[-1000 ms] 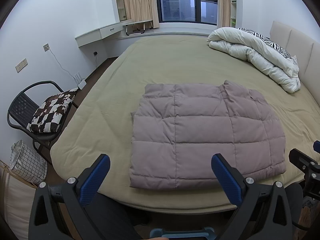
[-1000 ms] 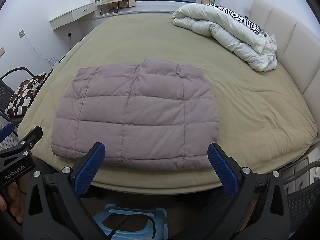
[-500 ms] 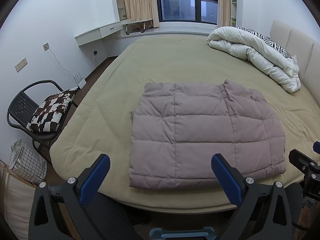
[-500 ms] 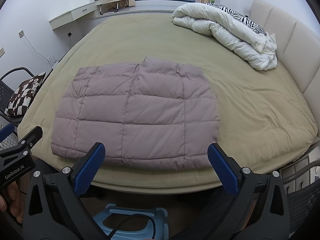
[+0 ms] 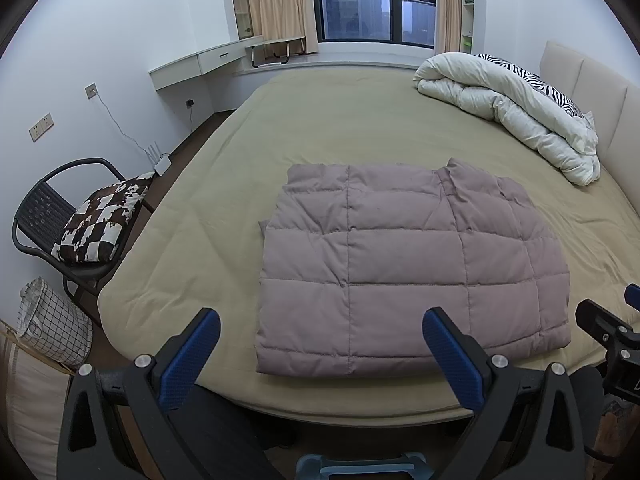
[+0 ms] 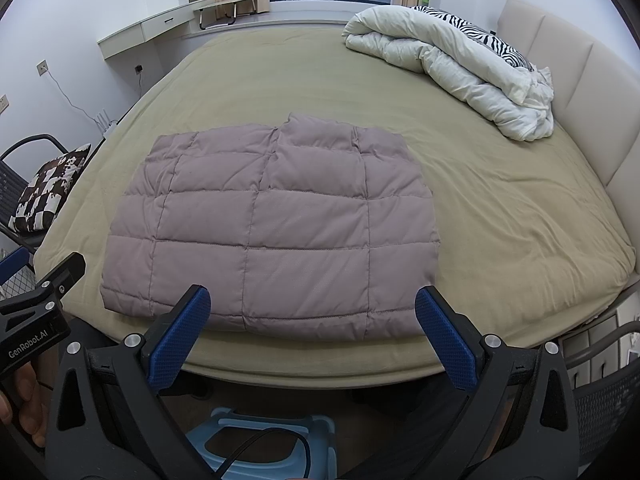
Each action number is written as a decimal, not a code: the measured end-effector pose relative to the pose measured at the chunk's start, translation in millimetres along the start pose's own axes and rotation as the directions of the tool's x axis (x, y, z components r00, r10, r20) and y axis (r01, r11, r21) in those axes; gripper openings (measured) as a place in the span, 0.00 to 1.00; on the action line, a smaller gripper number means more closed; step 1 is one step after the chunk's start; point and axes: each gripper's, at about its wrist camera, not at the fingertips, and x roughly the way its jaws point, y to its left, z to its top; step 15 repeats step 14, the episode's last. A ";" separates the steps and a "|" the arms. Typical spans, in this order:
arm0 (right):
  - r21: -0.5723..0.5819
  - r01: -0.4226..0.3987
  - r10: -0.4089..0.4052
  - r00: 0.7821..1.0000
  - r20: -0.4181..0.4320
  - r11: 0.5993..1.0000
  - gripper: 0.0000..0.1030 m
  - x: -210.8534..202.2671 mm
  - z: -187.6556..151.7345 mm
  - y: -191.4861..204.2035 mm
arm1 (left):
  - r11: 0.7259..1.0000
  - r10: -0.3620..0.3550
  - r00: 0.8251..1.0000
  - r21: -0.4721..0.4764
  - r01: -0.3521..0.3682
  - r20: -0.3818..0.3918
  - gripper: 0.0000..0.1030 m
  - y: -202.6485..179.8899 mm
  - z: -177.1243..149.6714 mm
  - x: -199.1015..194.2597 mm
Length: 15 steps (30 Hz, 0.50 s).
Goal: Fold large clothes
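- Currently, your left gripper (image 5: 320,334): jaws spread wide, holding nothing, short of the bed's near edge.
- Your right gripper (image 6: 312,314): jaws likewise wide apart and empty.
- Jacket (image 6: 272,228): mauve, quilted, folded into a flat rectangle near the foot of the bed (image 6: 500,208).
- Duvet (image 6: 448,56): white, bundled by the headboard, well apart from the jacket.

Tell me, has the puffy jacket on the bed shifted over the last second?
No. The jacket lies folded in the same spot, its near hem still just inside the bed edge in both views.
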 end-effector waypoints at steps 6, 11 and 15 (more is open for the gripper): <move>0.000 -0.001 0.001 1.000 0.000 1.000 1.00 0.0 -0.9 0.6 | 1.000 0.001 1.000 0.000 -0.001 0.000 1.00 -0.6 0.1 -0.2; -0.001 -0.001 0.001 1.000 -0.004 1.000 1.00 1.4 -1.7 0.6 | 1.000 0.000 1.000 -0.001 0.000 0.000 1.00 -0.8 -0.6 0.1; -0.002 -0.002 0.002 1.000 -0.007 1.000 1.00 4.0 -1.7 -0.4 | 1.000 -0.001 1.000 -0.001 0.001 -0.003 1.00 -0.3 -0.4 0.2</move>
